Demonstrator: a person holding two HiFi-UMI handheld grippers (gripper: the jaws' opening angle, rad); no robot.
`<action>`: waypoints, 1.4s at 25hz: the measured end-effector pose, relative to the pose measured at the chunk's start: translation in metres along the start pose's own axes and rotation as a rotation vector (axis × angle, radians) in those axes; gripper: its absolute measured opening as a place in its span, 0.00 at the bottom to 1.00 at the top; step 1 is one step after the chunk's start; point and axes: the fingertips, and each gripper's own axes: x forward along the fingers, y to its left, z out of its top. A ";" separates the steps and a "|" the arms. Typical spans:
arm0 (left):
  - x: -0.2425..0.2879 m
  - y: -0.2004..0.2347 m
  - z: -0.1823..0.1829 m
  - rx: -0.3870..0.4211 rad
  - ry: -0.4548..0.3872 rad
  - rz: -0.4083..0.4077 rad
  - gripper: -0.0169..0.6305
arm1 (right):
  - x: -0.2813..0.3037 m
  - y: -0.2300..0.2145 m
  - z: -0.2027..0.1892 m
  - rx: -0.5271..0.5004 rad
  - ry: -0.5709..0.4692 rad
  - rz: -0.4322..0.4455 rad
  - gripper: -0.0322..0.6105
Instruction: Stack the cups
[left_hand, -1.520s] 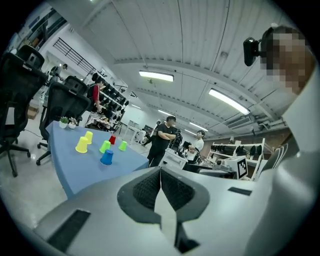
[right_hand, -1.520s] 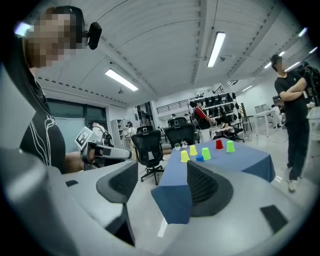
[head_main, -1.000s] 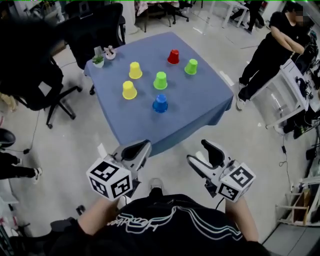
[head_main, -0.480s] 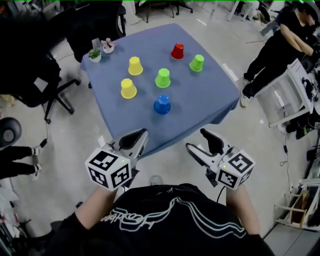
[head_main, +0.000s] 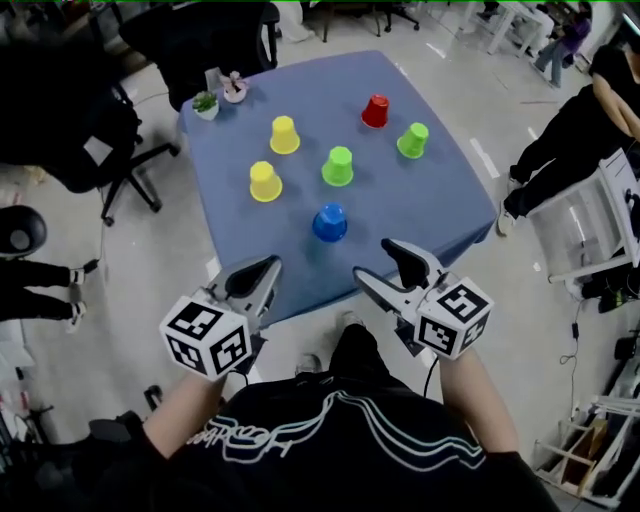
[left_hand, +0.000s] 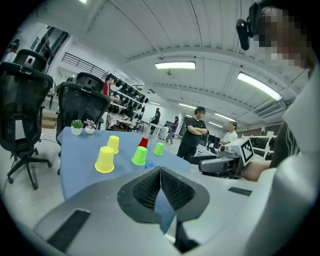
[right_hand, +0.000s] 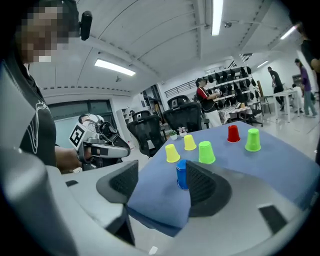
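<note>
I hold my left gripper (head_main: 268, 268) and right gripper (head_main: 372, 258) in the air just off the near edge of the desk (head_main: 440, 200), which is covered with a blue cloth. Neither one touches anything. In the left gripper view my fingers (left_hand: 147, 187) are pressed together at the tips, with nothing between them. In the right gripper view the fingers (right_hand: 200, 182) are spread wide and empty; the blue cup (head_main: 330, 222) shows in the gap between them, but it stands on the desk beyond them, untouched.

6 cups stand upside down on the cloth, all apart from each other and none stacked. The blue cup is nearest to me. Behind it to the left is 1 yellow cup (head_main: 265, 181), and a second yellow cup (head_main: 284, 134) stands further back. A green cup (head_main: 338, 166) sits near the middle, another green cup (head_main: 413, 140) is to the right, and the red cup (head_main: 376, 110) is furthest back. 2 small plant pots (head_main: 206, 102) stand at the far left corner.
</note>
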 end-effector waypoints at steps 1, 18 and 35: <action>0.002 0.002 0.001 -0.007 -0.003 0.018 0.06 | 0.005 -0.007 -0.001 0.001 0.013 0.011 0.52; 0.022 0.040 0.004 -0.125 -0.046 0.266 0.06 | 0.097 -0.065 -0.026 -0.330 0.224 0.199 0.52; 0.021 0.053 -0.016 -0.234 -0.130 0.470 0.06 | 0.133 -0.072 -0.051 -0.494 0.313 0.400 0.49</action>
